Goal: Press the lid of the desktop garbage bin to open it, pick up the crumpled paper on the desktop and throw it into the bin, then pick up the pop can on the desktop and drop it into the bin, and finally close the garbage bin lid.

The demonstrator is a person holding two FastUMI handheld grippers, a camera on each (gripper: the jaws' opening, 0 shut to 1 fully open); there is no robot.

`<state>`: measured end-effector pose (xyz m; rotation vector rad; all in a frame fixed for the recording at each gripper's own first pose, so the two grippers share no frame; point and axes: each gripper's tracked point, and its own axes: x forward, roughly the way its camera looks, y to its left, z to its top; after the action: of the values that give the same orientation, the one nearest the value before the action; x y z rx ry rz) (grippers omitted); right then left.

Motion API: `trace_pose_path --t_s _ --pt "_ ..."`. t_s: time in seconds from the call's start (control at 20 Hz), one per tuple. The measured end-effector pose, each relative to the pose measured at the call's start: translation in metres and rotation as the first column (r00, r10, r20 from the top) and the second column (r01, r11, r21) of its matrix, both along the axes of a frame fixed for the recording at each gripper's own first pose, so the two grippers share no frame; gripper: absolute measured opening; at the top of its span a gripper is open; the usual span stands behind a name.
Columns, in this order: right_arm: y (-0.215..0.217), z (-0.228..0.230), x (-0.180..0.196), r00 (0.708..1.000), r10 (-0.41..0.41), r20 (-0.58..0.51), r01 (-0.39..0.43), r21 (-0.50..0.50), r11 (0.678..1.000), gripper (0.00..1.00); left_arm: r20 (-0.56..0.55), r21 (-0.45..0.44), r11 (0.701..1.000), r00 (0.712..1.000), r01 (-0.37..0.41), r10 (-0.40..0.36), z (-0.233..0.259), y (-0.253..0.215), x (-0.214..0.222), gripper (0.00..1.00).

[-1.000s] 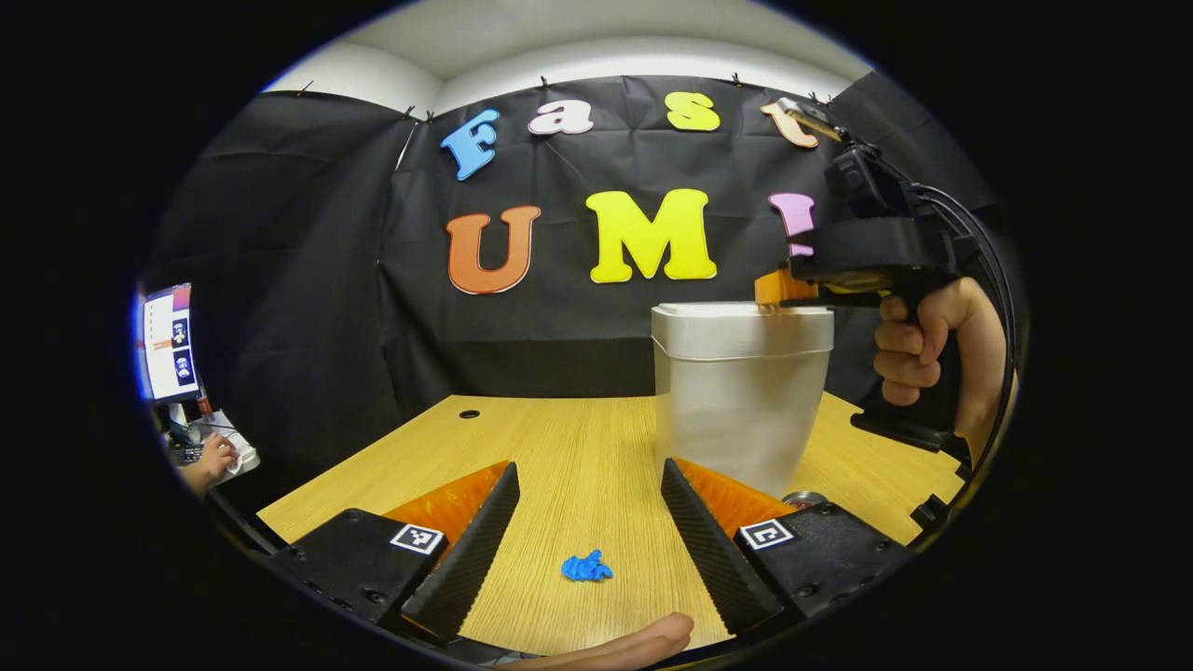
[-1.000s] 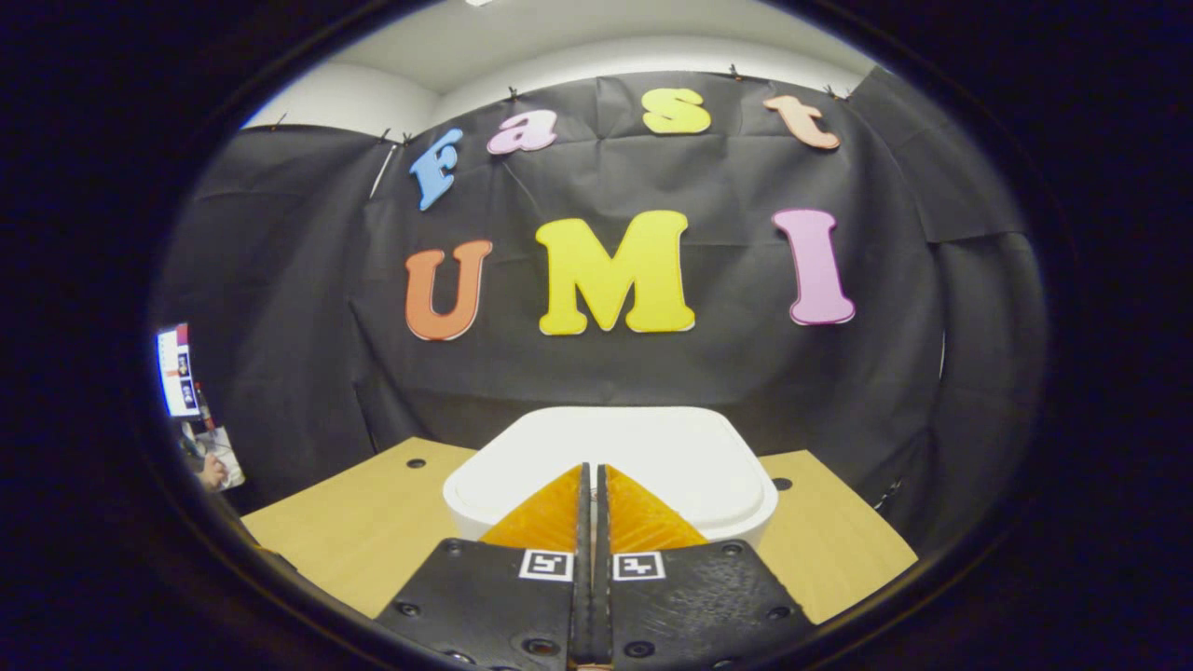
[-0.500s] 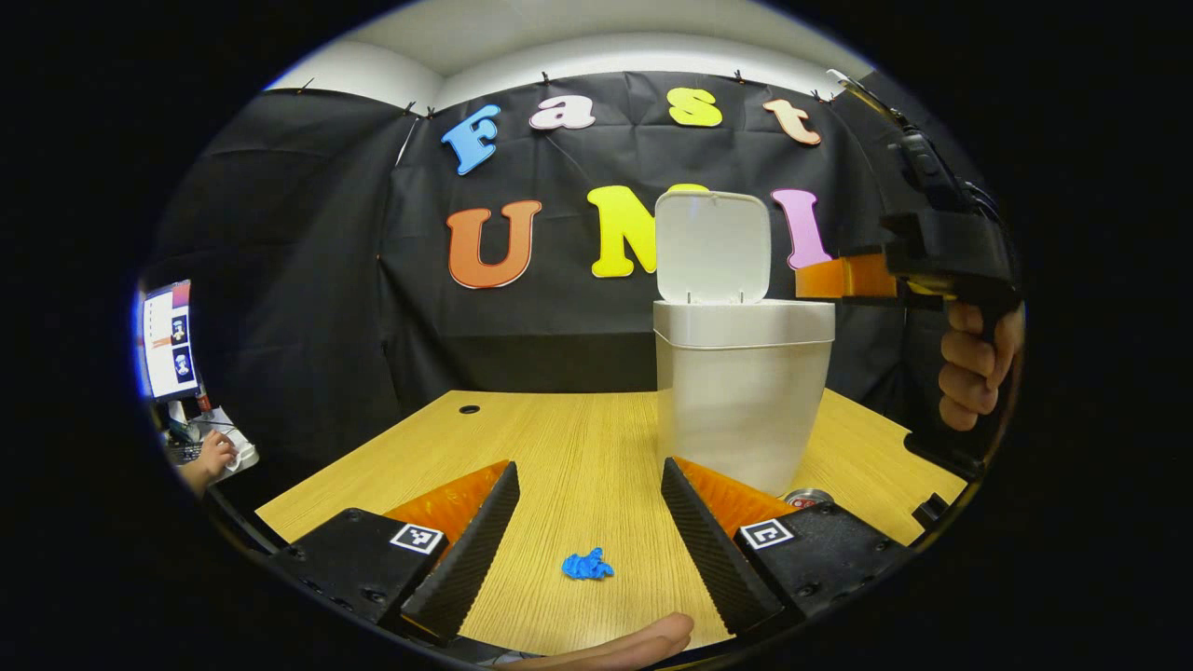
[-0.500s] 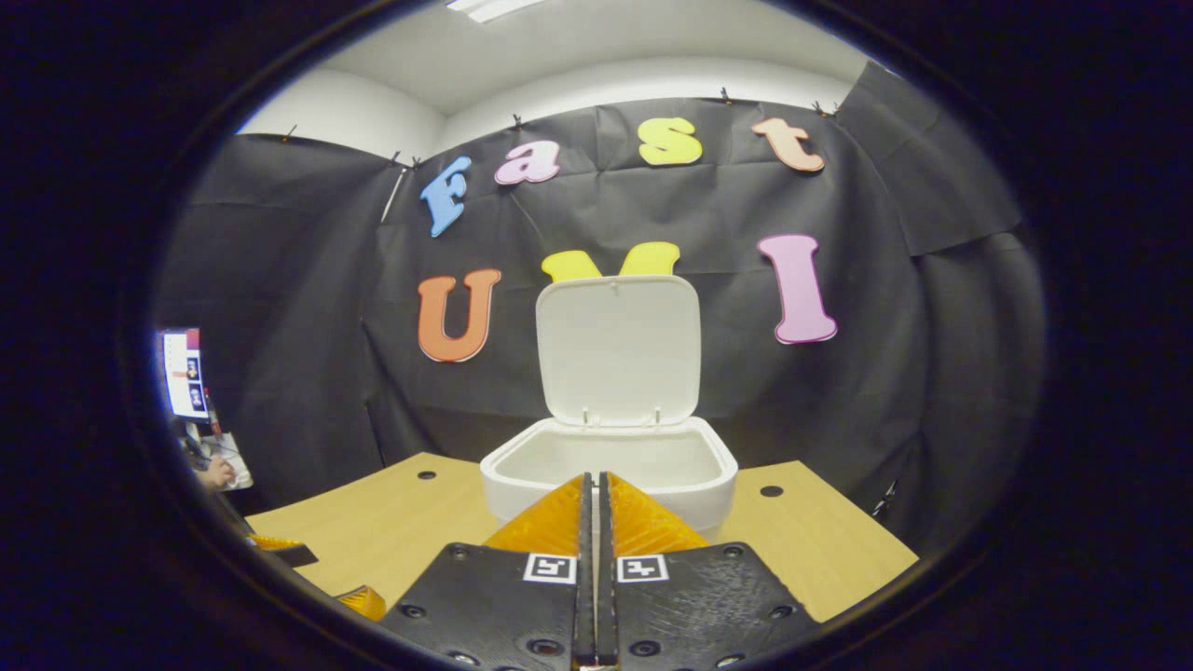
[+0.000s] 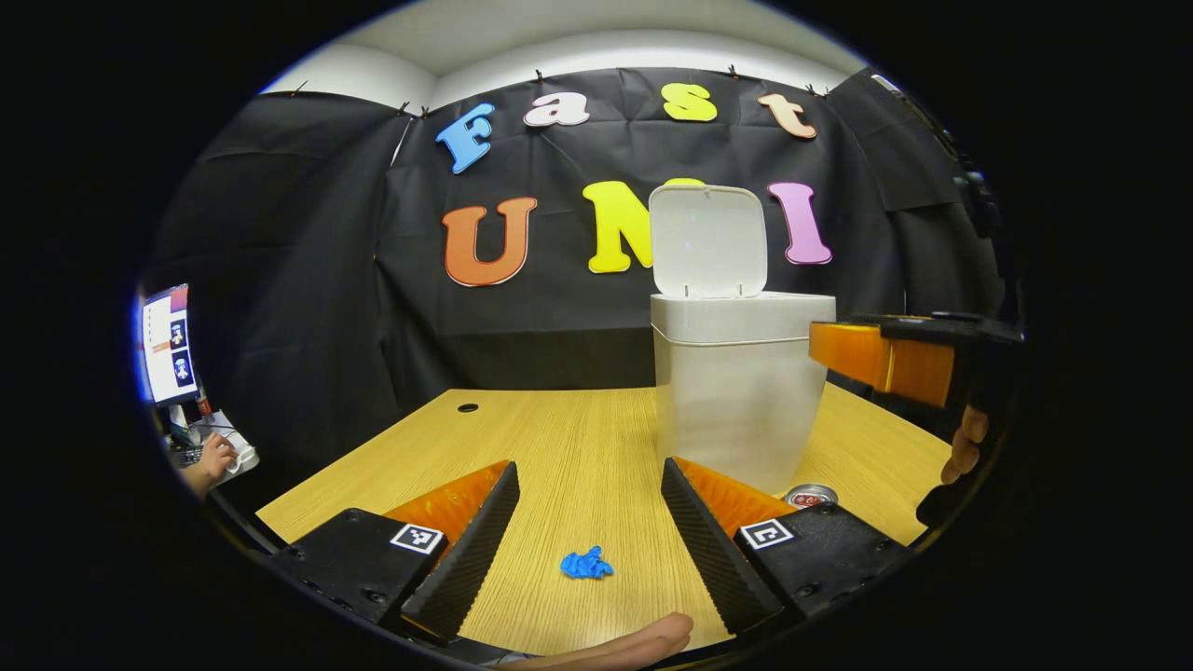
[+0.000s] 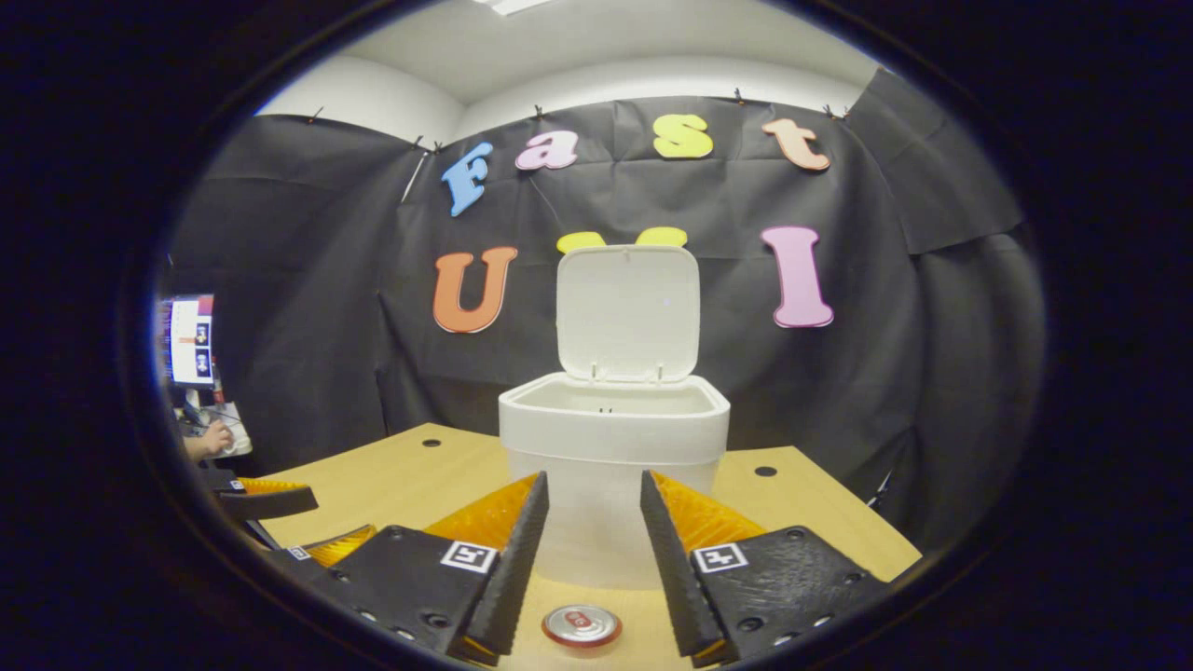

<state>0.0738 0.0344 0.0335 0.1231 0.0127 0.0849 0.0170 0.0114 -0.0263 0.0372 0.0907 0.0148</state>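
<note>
Left gripper [image 5: 589, 508]: we see its fingers spread wide apart with nothing between them, hovering low over the desk.
Crumpled paper [image 5: 585, 565]: we find the small blue wad lying on the desk just ahead of the left gripper's gap, touched by neither finger.
Right gripper [image 6: 594, 545]: we see its fingers parted and empty; in the left gripper view it shows at the right edge, beside the bin's rim, with a hand [image 5: 965, 445] partly visible under it.
Pop can [image 6: 582, 625]: we see it standing upright on the desk between and just below the right gripper's fingers, close in front of the bin; in the left gripper view its top peeks out by the bin's base.
Bin [image 6: 614, 485]: we see the white bin standing on the desk straight ahead of the right gripper.
Lid [image 6: 627, 312]: we see it swung up and standing nearly upright at the back rim, leaving the mouth open.
Desk [image 5: 578, 447]: we see a light wooden top.
</note>
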Motion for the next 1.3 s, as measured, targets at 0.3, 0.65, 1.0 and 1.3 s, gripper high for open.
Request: trace_pose_path --t_s 0.3,0.65,1.0,1.3 --pt "0.005 -0.022 -0.041 1.0 0.004 0.005 -0.004 -0.08 0.997 0.96 -0.003 -0.005 1.0 1.0 -0.001 0.001 -0.003 0.002 0.005 0.99" --pt "-0.004 -0.051 -0.064 0.998 -0.043 0.041 0.049 -0.159 0.986 0.95 -0.068 0.004 1.0 0.998 0.002 -0.002 -0.027 0.005 0.02 0.99" --pt "-0.018 -0.059 -0.058 0.995 -0.089 0.047 0.091 -0.047 0.995 0.98 -0.214 -0.045 0.996 0.974 0.072 -0.08 -0.077 0.001 0.051 0.99" --pt "-0.017 -0.063 -0.057 0.993 -0.111 0.045 0.114 -0.082 0.99 0.98 -0.471 -0.09 0.995 0.878 0.045 -0.082 -0.149 0.009 0.059 1.0"
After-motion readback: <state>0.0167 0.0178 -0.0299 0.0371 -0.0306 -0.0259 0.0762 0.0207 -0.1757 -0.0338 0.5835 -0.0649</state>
